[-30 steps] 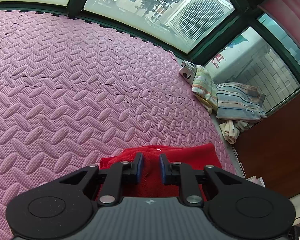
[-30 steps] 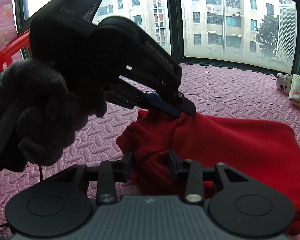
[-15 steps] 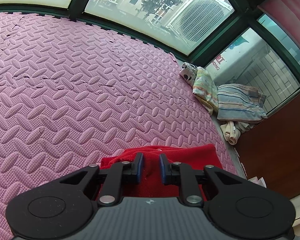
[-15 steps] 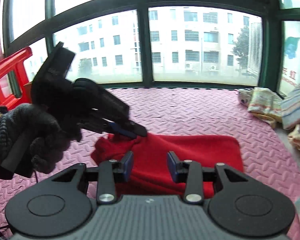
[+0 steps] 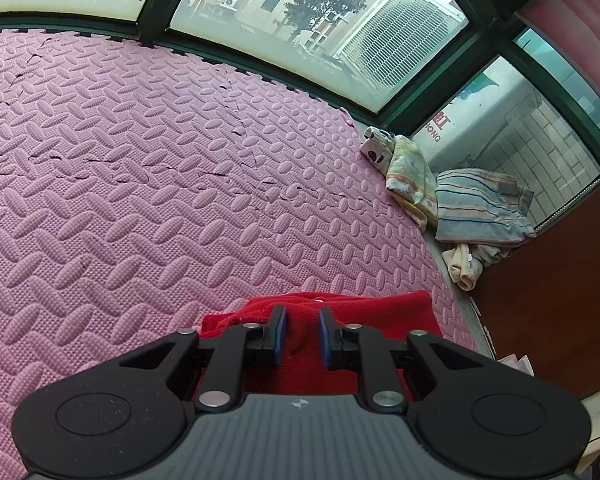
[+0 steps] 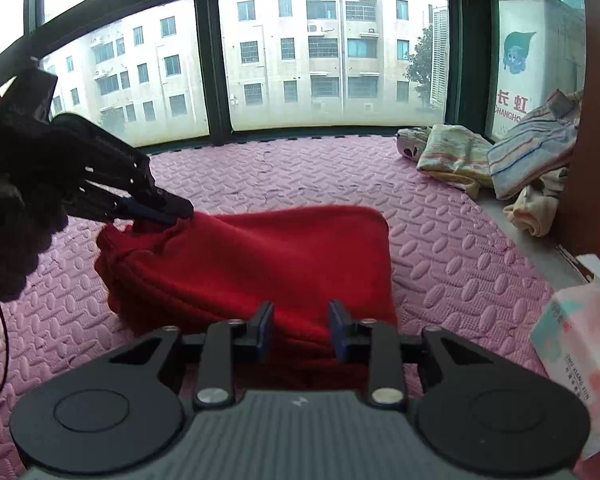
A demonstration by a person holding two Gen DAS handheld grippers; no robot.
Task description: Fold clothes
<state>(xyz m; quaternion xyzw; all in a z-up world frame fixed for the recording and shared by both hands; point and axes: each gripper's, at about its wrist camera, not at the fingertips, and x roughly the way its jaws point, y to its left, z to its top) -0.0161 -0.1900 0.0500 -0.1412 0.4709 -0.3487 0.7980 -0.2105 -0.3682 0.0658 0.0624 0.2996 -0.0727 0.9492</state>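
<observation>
Now right claw [image 6: 302, 326] closes at garment [image 6: 260, 256] corner.

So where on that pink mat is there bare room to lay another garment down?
Most of the mat is bare: the wide stretch between the red garment and the windows, reaching far to the left. It is crowded at the right corner, where a clothes pile sits, and by the tissue pack.

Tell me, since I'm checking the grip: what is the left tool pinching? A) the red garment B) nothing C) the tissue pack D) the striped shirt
A: in the right wrist view the left tool is clamped on the raised corner of the red garment.
</observation>
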